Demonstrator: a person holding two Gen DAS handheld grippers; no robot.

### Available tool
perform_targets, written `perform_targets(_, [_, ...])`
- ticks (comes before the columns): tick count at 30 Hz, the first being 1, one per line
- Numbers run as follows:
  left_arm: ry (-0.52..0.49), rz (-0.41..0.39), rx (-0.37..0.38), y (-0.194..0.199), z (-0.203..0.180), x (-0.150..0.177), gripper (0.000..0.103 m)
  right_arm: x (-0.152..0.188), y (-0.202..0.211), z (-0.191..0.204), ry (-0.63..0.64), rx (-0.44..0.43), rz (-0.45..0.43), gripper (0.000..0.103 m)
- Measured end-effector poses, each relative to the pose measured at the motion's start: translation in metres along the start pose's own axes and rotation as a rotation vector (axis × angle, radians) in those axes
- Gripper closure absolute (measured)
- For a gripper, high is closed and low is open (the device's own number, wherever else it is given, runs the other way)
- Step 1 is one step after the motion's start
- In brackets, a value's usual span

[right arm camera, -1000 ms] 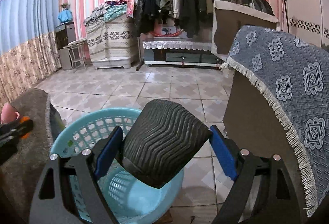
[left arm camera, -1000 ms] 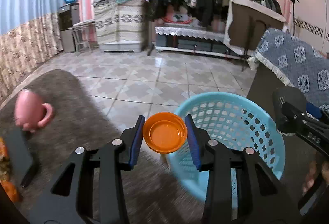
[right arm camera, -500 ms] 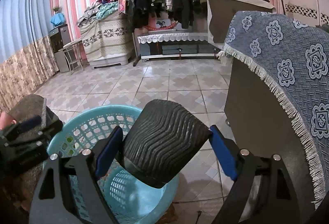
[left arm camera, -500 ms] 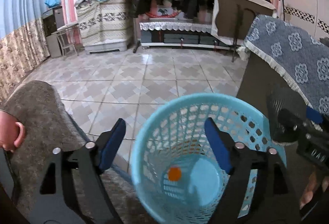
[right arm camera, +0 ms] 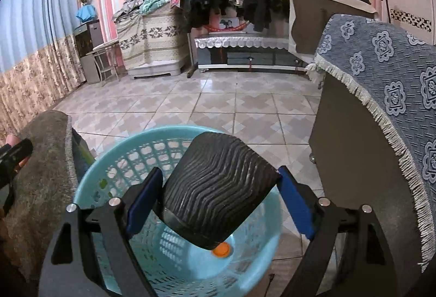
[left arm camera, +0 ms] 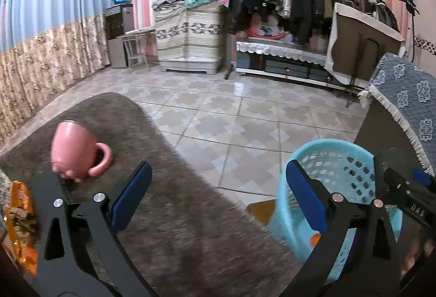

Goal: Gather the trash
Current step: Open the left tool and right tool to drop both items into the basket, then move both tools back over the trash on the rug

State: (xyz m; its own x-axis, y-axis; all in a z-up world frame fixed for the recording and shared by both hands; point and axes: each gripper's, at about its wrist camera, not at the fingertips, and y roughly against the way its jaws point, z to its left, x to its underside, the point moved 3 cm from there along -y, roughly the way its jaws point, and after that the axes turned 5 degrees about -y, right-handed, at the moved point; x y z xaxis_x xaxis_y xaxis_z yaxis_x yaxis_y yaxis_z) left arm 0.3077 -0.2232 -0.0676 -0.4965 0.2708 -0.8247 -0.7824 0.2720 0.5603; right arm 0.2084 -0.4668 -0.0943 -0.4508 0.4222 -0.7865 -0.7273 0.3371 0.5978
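- Now your left hand-held gripper is spread wide with nothing between its blue pads; its jaws have just been opening, and it hangs over the grey-brown fuzzy surface.
- Your right hand-held gripper is clamped on a black cup with wavy ribs, both pads pressing its sides, held tilted above the light-blue perforated plastic basket.
- A small orange cap lies on the basket floor, partly hidden behind the cup.
- The basket stands on the tiled floor just beside the surface's right edge, with a dark cabinet draped in blue patterned cloth close on its other side.
- On the surface, to your left gripper's left, stand a pink egg-shaped mug and a crumpled orange wrapper, well apart from the basket.
- Both grippers point forward and downward; open floor lies ahead.
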Motion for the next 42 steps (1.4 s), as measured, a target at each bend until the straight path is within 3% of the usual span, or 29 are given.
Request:
perform_targets(4, [0.013, -0.003, -0.012, 0.007, 0.011, 0.004, 0.007, 0.002, 0.001, 0.011, 0.020, 0.000, -0.009, 0.018])
perform_targets(7, [0.007, -0.009, -0.033, 0.014, 0.016, 0.007, 0.006, 0.005, 0.003, 0.016, 0.013, -0.013, -0.010, 0.009])
perform_targets(20, [0.071, -0.031, -0.078, 0.054, 0.046, 0.024, 0.006, 0.007, 0.024, 0.036, 0.049, -0.033, -0.046, 0.005])
perform_targets(31, [0.131, -0.065, -0.161, 0.117, 0.099, 0.039, 0.006, 0.016, 0.052, 0.072, 0.092, -0.079, -0.075, 0.005])
perform_targets(37, [0.167, -0.074, -0.235, 0.156, 0.137, 0.060, 0.006, 0.023, 0.079, 0.104, 0.104, -0.151, -0.121, 0.004])
perform_targets(42, [0.202, -0.077, -0.300, 0.185, 0.172, 0.079, 0.006, 0.037, 0.090, 0.137, 0.119, -0.229, -0.094, 0.005])
